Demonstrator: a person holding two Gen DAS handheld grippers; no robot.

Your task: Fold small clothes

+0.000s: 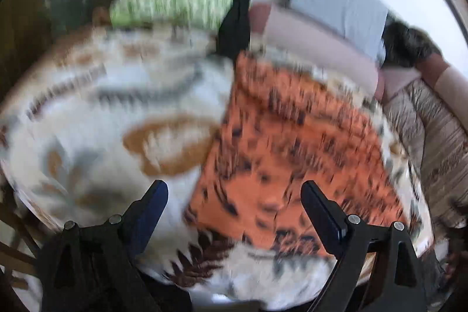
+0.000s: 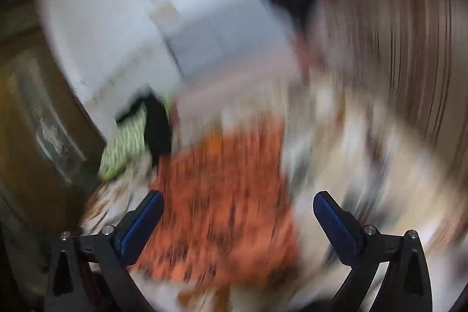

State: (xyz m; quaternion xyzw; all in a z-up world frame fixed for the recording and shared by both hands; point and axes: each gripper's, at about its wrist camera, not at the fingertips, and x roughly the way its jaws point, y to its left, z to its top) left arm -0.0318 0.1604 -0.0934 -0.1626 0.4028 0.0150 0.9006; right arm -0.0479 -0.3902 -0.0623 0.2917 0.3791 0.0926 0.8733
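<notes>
Both claws spread wide above an orange patterned cloth on a printed counter cover.

The orange garment point(image 1: 280, 148), a flat, roughly rectangular piece of soft cloth flecked with dark marks, lies on the patterned tablecloth point(image 1: 96, 113), whose pale ground carries tan ovals, grey leaf shapes and a brown toothed motif. The left claw point(image 1: 234, 195) hangs over the garment's near edge, its black fingers wide apart and holding nothing. The right claw point(image 2: 238, 203) is likewise parted and empty, its ribbed blue pads point(image 2: 333, 221) showing, with the orange cloth between and beyond them. At the far side sit a green-and-white patterned bundle point(image 1: 169, 5) and a black cloth point(image 1: 237, 25). Both views are blurred.
</notes>
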